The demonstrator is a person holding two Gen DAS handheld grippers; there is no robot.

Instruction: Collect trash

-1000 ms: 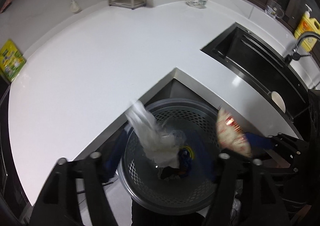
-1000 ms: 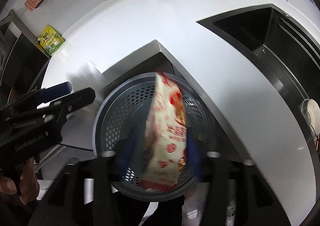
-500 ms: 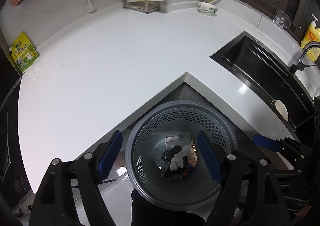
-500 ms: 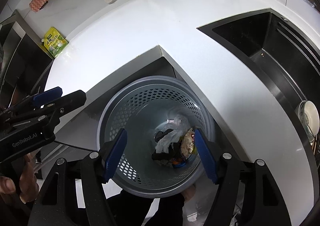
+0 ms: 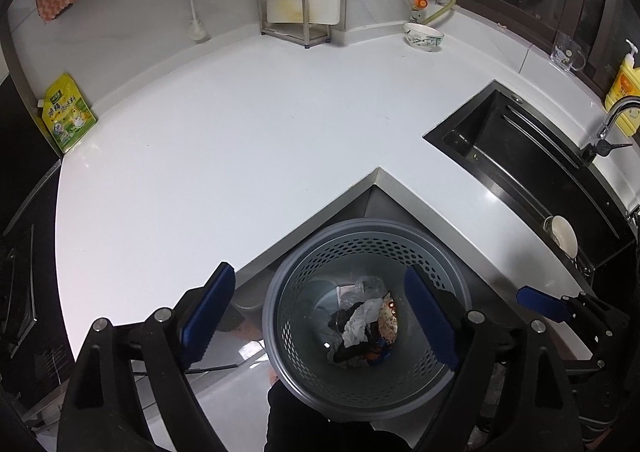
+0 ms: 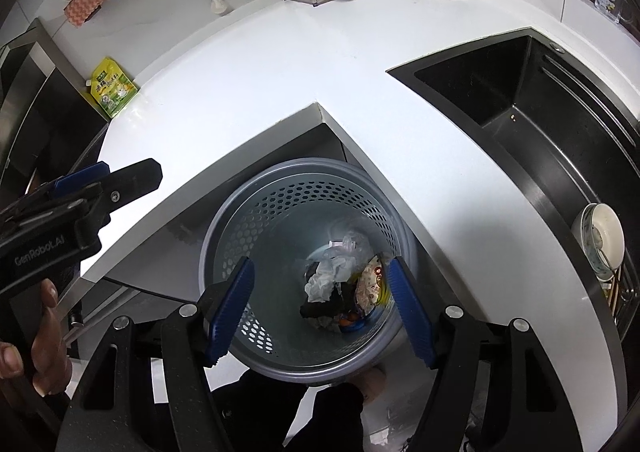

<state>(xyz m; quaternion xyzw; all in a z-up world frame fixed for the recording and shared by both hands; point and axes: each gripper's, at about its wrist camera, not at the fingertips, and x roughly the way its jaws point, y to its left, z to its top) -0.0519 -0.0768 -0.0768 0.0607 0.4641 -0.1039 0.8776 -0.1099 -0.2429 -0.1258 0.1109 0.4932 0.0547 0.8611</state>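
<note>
Lying at the bottom of the grey perforated bin (image 5: 366, 316), the trash (image 5: 362, 326) is a heap of crumpled white plastic, a printed wrapper and dark scraps. That bin stands on the floor, tucked into the inner corner of the white bench (image 5: 240, 140). Above it the left gripper (image 5: 316, 316) has just been widening its jaws and grips nothing; the right gripper (image 6: 320, 304) hangs spread and empty too. Further right, the black sink (image 5: 532, 168) holds a bowl (image 5: 562, 238) at its near end.
</note>
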